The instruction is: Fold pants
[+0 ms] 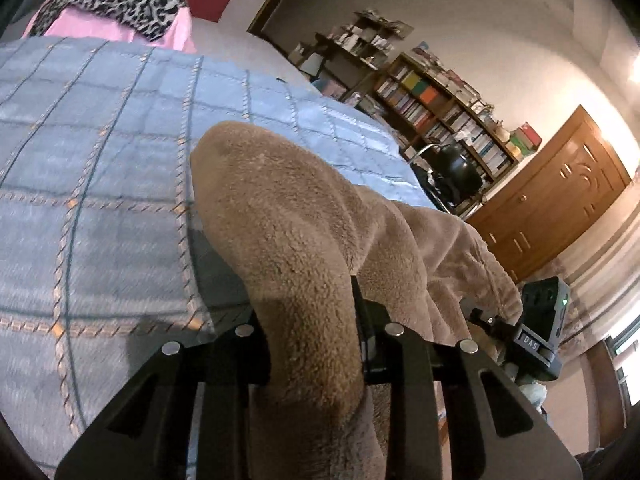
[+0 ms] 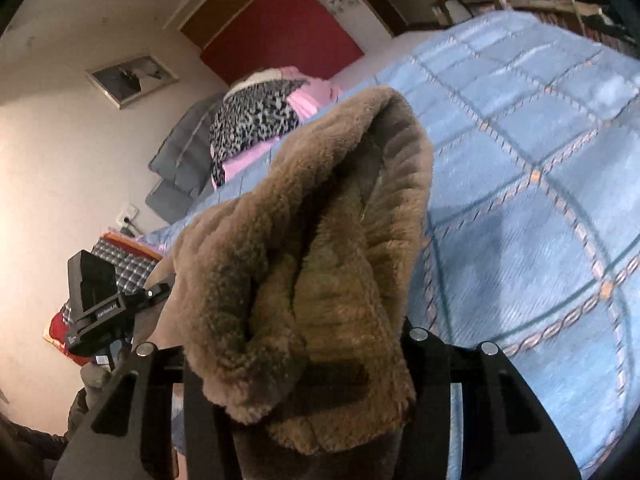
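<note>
Two grippers, left gripper (image 1: 316, 344) and right gripper (image 2: 296, 376), each clamped the brown fleece pants (image 1: 288, 208); we held them above the blue quilted bedspread (image 1: 100, 140), seemingly to lay them flat.

The pants (image 1: 304, 240) are brown, thick and fleecy, with a plush pile all over. In the left wrist view one rounded, folded end arches up and away, its far tip resting over the blue checked bedspread, while the rest trails off to the right in soft bunched folds. In the right wrist view the pants (image 2: 320, 264) show a ribbed, gathered edge curling over the top, with a deep dark crease running down the middle of the bundle. The fabric is doubled and rumpled, not flat, lifted clear at the near end and draped loosely downward.
</note>
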